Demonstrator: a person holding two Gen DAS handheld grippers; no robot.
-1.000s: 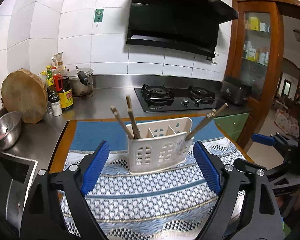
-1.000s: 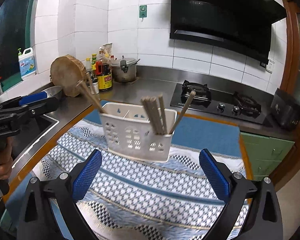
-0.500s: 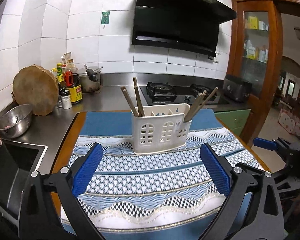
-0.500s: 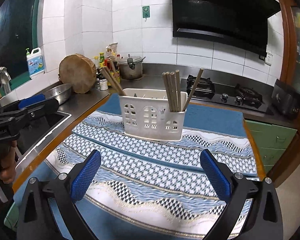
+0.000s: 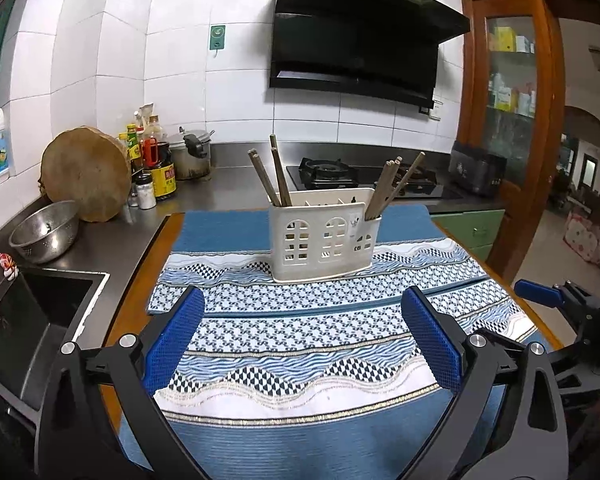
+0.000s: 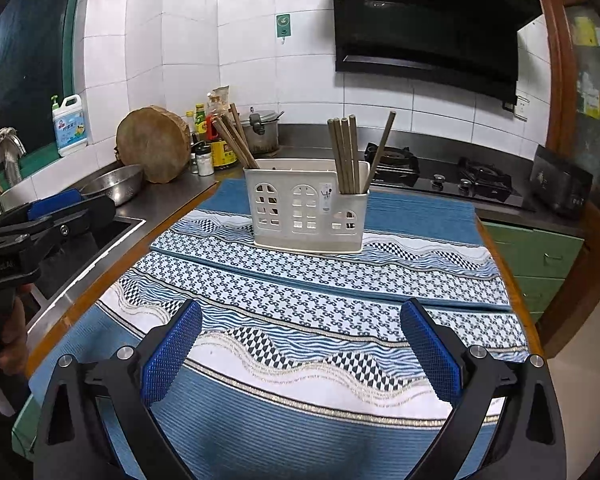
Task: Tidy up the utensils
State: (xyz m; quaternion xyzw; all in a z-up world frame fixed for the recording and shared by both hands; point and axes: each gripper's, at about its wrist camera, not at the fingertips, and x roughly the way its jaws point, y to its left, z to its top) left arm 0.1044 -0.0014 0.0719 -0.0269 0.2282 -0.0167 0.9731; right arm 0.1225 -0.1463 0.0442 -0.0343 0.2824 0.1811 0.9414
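Judging from how things lie, sorting looks about done: all visible chopsticks stand in the white caddy [image 5: 325, 238], none loose on the patterned cloth [image 5: 300, 336]. Caddy sits mid-table on the cloth, near its far end, stove [image 6: 444, 178] behind.

Contents, left wrist view: left chopstick bundle [image 5: 271, 178] in the left end compartment, leaning left; right chopstick bundle [image 5: 392, 184] in the right end compartment, leaning right. Middle slots look empty, tho the interior is only partly seen.

If any step remains, prob. a check/retreat. To do it well: keep both tools low and clear of the sticks' protruding tops, no sideways sweep near the caddy (light plastic, est. tips easily). If regrouping sticks, grip near the top, lift straight up, one bundle at a time.

Left gripper [image 5: 304, 344]: fingers spread wide, blue pads bare, touching nothing, hanging above the cloth well short of the caddy.
Right gripper [image 6: 300, 352]: same, wide apart, empty, no contact w/ cloth or caddy.
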